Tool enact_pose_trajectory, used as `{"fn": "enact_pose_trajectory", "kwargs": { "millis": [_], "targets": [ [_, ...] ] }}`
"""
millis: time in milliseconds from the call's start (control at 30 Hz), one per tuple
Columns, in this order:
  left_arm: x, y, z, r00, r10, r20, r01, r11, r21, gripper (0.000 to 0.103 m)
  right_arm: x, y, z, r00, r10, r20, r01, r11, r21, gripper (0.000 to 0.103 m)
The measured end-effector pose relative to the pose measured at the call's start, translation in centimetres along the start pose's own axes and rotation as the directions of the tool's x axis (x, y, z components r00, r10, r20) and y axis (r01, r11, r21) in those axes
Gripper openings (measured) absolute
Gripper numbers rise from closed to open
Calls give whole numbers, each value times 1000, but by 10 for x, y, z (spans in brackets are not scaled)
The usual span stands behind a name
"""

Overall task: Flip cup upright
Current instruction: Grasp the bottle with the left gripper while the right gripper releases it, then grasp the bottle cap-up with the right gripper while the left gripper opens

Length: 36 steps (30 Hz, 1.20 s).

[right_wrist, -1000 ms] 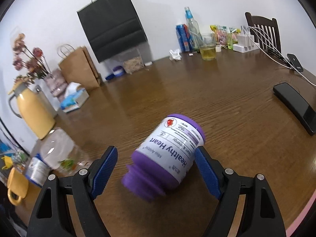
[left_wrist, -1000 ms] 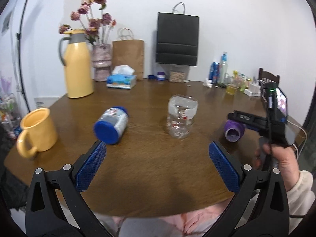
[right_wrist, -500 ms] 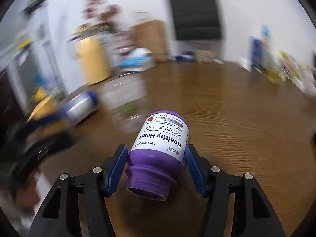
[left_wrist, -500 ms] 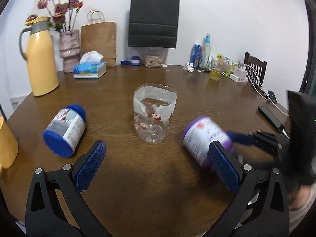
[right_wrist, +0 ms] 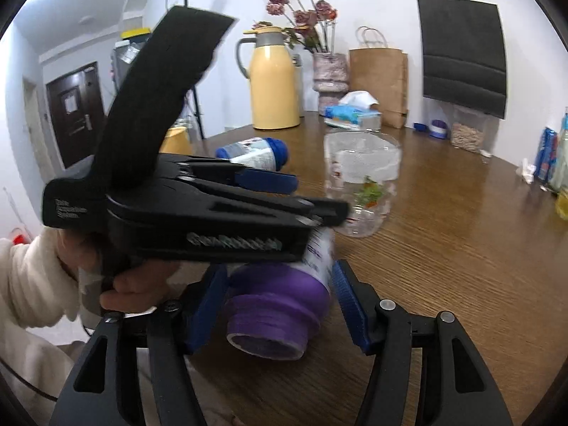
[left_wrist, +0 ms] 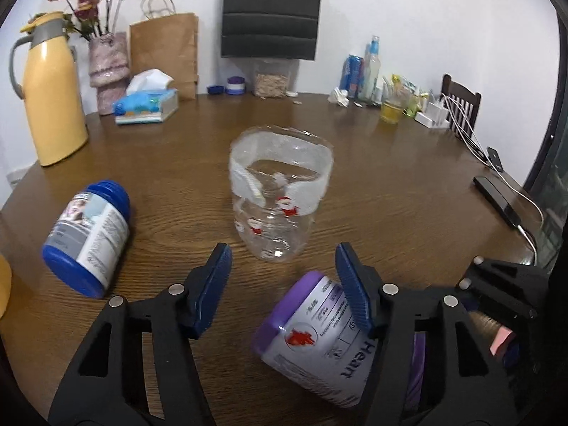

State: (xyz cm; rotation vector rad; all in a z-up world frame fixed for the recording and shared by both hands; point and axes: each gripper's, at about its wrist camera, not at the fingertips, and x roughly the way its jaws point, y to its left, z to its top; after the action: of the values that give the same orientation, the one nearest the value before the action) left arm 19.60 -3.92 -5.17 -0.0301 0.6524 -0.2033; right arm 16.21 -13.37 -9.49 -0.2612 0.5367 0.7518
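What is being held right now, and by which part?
The right gripper clamps the purple bottle across its body near the neck; the left gripper holds nothing.

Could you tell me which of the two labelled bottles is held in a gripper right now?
The purple bottle, clamped between the right gripper pads. The blue-capped bottle lies untouched on its side on the table.

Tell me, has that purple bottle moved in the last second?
Yes. In the left wrist view the purple bottle has come from right of the clear cup to in front of it, carried in the right gripper.
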Motion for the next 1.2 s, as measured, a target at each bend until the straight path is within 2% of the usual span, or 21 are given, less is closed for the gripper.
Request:
{"fn": "enact_pose_trajectory", "kwargs": {
  "millis": [100, 233, 367, 467, 533, 567, 600, 633, 667, 733, 767, 800, 867, 1033, 1067, 1133, 1200],
  "targets": [
    [-4, 6, -2, 998, 57, 21, -57, 998, -18, 57, -4, -3, -4, 993, -120, 5, 119, 993, 13, 78],
    [-9, 11, -6, 998, 51, 26, -50, 997, -52, 57, -7, -13, -7, 991, -136, 18, 134, 988, 83, 78],
    [-16, 3, -7, 995, 81, 53, -82, 997, 12, 57, -10, -24, -6, 976, -218, 7, 215, 967, 134, 78],
    [-18, -1, -5, 995, 96, 35, -98, 994, 58, 59, -14, -33, -9, 973, -229, -3, 225, 955, 194, 78],
    [-22, -2, -1, 998, 53, 26, -55, 996, 73, 60, -19, -35, -12, 972, -236, -3, 231, 950, 210, 78],
    [-26, -3, 2, 1000, 12, 22, -13, 997, 75, 69, -20, -37, -11, 971, -241, 0, 235, 947, 217, 78],
    [-27, -5, 5, 999, -45, 6, 45, 996, 79, 88, -25, -40, -12, 969, -247, 6, 239, 943, 233, 78],
    [-24, -9, 7, 991, -127, -47, 131, 987, 98, 96, -28, -42, -13, 967, -253, 10, 243, 939, 245, 78],
    [-19, -14, 8, 980, -173, -95, 184, 976, 120, 99, -33, -46, -14, 965, -262, 14, 250, 933, 261, 78],
    [-5, -25, 7, 967, -191, -170, 218, 963, 160, 92, -40, -53, -16, 962, -272, 10, 258, 925, 278, 78],
    [2, -31, 7, 959, -193, -209, 232, 955, 183, 82, -41, -55, -18, 954, -301, -4, 291, 916, 276, 78],
    [10, -35, 7, 955, -168, -243, 220, 953, 207, 64, -45, -59, -20, 949, -316, -13, 307, 909, 282, 78],
    [22, -40, 8, 937, -153, -314, 228, 949, 219, 62, -54, -66, -24, 956, -293, -3, 279, 907, 316, 78],
    [31, -65, 0, 925, -96, -368, 217, 928, 304, 60, -71, -74, -29, 950, -312, 14, 288, 893, 346, 78],
    [33, -69, 0, 926, -89, -366, 214, 925, 315, 60, -73, -76, -29, 952, -304, 17, 279, 893, 354, 78],
    [30, -71, 2, 942, -91, -323, 199, 926, 320, 60, -78, -82, -28, 958, -286, 35, 252, 889, 382, 78],
    [19, -75, 12, 963, -117, -243, 194, 925, 325, 60, -86, -90, -25, 963, -260, 67, 212, 888, 408, 78]
  ]
}}
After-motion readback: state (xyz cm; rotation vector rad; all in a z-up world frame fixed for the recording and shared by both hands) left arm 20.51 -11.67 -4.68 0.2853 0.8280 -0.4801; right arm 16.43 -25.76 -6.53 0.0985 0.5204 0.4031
